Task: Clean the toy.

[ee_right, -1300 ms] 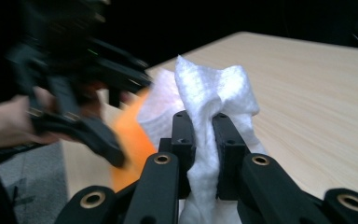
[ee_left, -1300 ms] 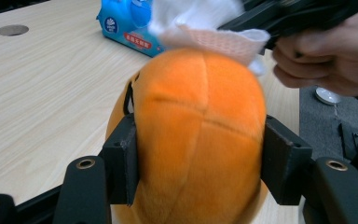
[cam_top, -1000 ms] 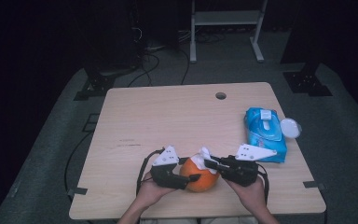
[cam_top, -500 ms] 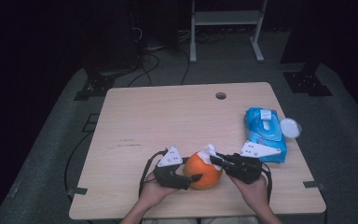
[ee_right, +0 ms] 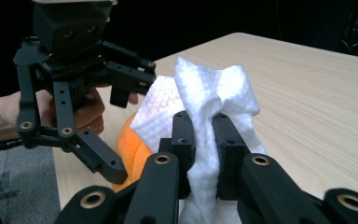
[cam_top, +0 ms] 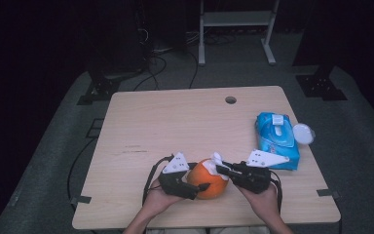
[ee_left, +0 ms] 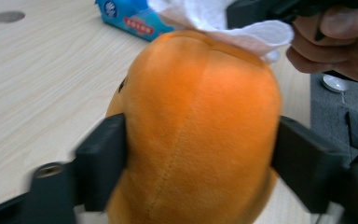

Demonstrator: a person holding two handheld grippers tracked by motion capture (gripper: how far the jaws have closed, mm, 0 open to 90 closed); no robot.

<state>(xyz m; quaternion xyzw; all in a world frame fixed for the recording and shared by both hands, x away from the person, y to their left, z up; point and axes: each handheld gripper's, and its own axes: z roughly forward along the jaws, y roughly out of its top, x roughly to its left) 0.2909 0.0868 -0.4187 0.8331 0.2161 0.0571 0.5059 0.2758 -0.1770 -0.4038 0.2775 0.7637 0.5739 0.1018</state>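
Your left tongs (cam_top: pixel 200 186) are clamped on the orange plush (cam_top: pixel 209 178), one jaw on each flank; in the left gripper view the plush (ee_left: pixel 196 126) sits squarely between the two black jaws. It's at bottom centre of the high view, near the front edge of the desk (cam_top: pixel 175 122); can't tell if it rests on the surface or is lifted slightly.

Your right tongs (cam_top: pixel 222 168) are closed down to a narrow gap, pinching a white wipe (ee_right: pixel 212 102) between the jaws. The wipe (cam_top: pixel 217 162) touches the plush on its upper right side in the high view. In the left gripper view it drapes over the top of the plush, upper right of frame (ee_left: pixel 228 23).

Key relation: the plush lies just left of and below the right tongs in the high view, contact already made at the top. Its long axis looks to run roughly left-right in that view, between your two hands. The right hand (cam_top: pixel 260 195) carries the wipe, so any wiping stroke is its job; the left just holds steady.

My read: wiping is under way. Keep the left grip firm, since the plush is soft and may squirm under side load.

Blue wipe pack (cam_top: pixel 277 139) sits well apart at right, a white lid (cam_top: pixel 303 132) beside it.
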